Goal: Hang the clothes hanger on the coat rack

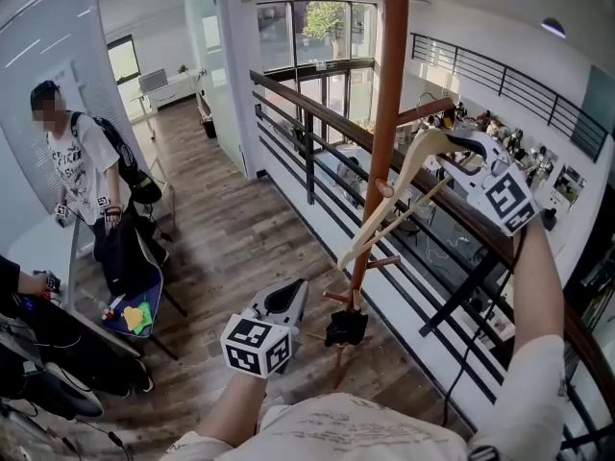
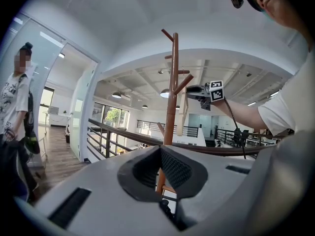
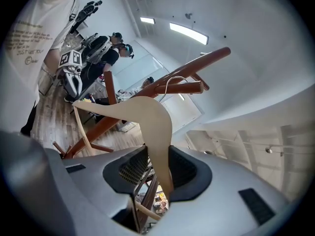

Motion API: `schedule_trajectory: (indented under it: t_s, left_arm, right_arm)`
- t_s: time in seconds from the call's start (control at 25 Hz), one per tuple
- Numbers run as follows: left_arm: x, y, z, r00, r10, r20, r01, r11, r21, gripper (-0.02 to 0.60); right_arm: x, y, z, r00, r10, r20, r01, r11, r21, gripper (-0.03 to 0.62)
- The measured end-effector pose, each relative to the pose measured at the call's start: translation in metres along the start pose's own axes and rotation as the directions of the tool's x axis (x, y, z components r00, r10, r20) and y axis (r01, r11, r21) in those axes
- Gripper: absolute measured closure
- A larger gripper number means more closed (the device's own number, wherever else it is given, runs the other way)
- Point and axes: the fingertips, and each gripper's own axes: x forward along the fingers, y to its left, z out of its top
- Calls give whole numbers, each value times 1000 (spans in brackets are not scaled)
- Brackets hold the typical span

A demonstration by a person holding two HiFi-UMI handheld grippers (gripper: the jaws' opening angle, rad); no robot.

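Note:
A brown wooden coat rack [image 1: 386, 113] stands by the railing, with short pegs [image 1: 423, 111] sticking out of its pole. My right gripper [image 1: 459, 147] is raised to the right of the pole and shut on one arm of a pale wooden clothes hanger [image 1: 399, 195]. The hanger tilts down to the left across the pole. In the right gripper view the hanger [image 3: 152, 124] rises from between the jaws, and its wire hook [image 3: 171, 82] curves by a peg [image 3: 187, 88]; whether it rests on it I cannot tell. My left gripper [image 1: 284, 303] hangs low, shut and holding nothing, in front of the pole [image 2: 171, 102].
A dark metal railing [image 1: 317, 128] runs behind the rack, with a drop to a lower floor beyond. A black object [image 1: 346, 327] sits at the rack's base. A person [image 1: 82, 166] stands at the left beside a black bag [image 1: 125, 253] and a seat with coloured items.

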Motion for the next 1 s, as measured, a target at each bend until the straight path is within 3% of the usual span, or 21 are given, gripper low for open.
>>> schedule_trajectory:
  t_s: [0.4,1.0]
  left_arm:
    - [-2,-2,-5,1000,4,-8,-4,1000,-10,577]
    - [-2,-7,-9,1000,-10,-22,10,1000,-15,577]
  right_arm:
    - [14,29,-5,998,59,-3,-59,998,7,465]
    - [25,32,-5,998,60,-7,-60,998,11,465]
